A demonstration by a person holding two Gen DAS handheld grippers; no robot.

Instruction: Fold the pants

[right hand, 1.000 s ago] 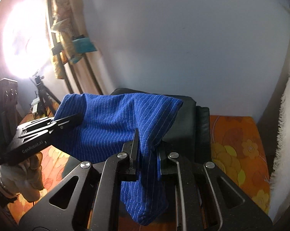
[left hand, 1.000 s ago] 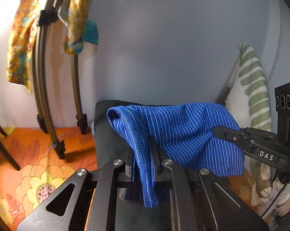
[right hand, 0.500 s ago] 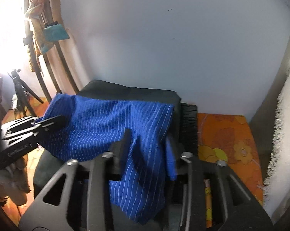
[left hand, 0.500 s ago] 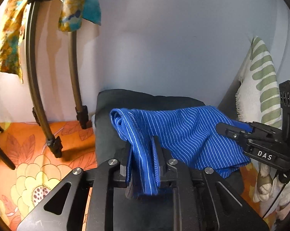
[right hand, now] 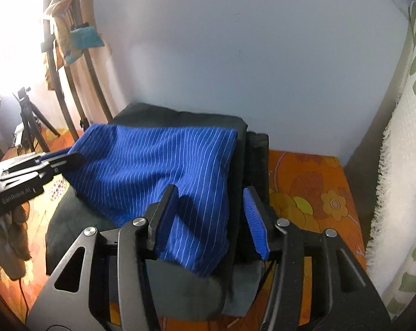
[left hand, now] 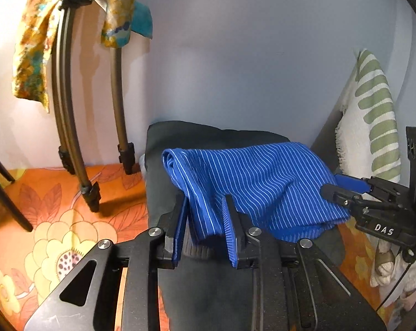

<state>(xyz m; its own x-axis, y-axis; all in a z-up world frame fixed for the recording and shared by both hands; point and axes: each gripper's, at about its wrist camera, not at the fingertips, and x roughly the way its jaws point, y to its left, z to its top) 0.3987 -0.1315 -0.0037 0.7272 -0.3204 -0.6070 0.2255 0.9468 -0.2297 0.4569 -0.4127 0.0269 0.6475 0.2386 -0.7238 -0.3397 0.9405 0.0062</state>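
Left wrist view: left gripper (left hand: 205, 207) parted, blue striped pants (left hand: 257, 182) loose between its fingers, lying on a dark folded pile (left hand: 208, 289). Right wrist view alone shows a tripod (right hand: 28, 121); right gripper (right hand: 210, 201) spread wide, straddling the pants' edge, gripping nothing

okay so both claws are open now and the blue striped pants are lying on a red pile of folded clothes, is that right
Not quite. The pile under the blue striped pants is dark, near black, not red; the right wrist view shows it plainly. The rest holds: the left claw and the right claw both stand open, with the pants lying on the pile.
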